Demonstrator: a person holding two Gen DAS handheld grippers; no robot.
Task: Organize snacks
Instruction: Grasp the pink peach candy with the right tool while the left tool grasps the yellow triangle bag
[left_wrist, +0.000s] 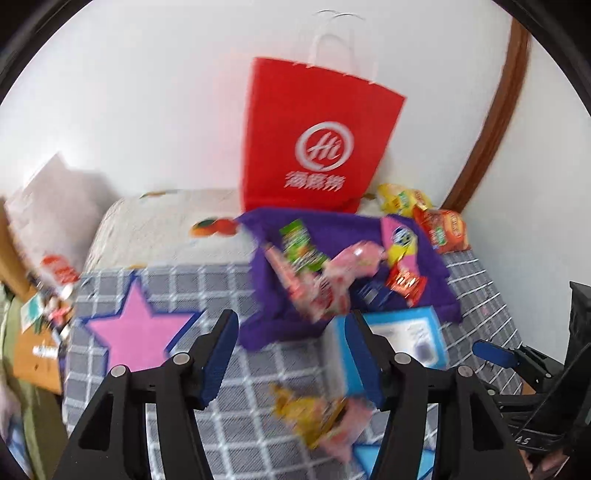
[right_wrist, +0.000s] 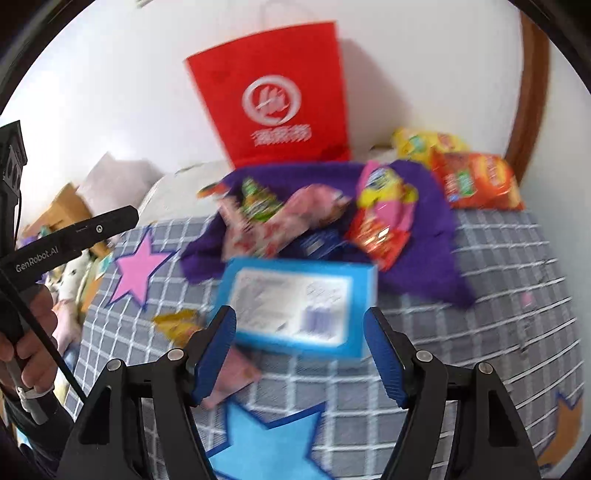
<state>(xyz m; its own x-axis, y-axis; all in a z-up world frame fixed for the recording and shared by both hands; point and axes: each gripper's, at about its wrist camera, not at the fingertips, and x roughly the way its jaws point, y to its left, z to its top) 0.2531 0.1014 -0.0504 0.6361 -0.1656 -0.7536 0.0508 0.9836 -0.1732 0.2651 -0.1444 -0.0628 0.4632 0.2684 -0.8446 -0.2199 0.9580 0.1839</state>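
A red paper bag (left_wrist: 317, 136) (right_wrist: 273, 96) stands against the wall at the back of the bed. In front of it lies a purple cloth (left_wrist: 266, 325) (right_wrist: 424, 266) with several snack packets on it, among them a green one (left_wrist: 301, 240) and pink ones (left_wrist: 354, 258). An orange-red bag (right_wrist: 476, 181) and a yellow bag (right_wrist: 424, 142) lie by the wall. A blue box (right_wrist: 295, 306) (left_wrist: 410, 336) rests flat on the blanket. My right gripper (right_wrist: 300, 312) hovers open just short of it. My left gripper (left_wrist: 293, 317) is open above a yellow and pink packet (left_wrist: 317, 413), gripping nothing.
The bed carries a grey checked blanket (left_wrist: 229, 280) with pink and blue stars. A brown wooden frame (left_wrist: 495, 122) runs up the right side. A cardboard box (right_wrist: 66, 206) and clutter sit on the floor to the left. A hand (right_wrist: 33, 332) holds the left gripper.
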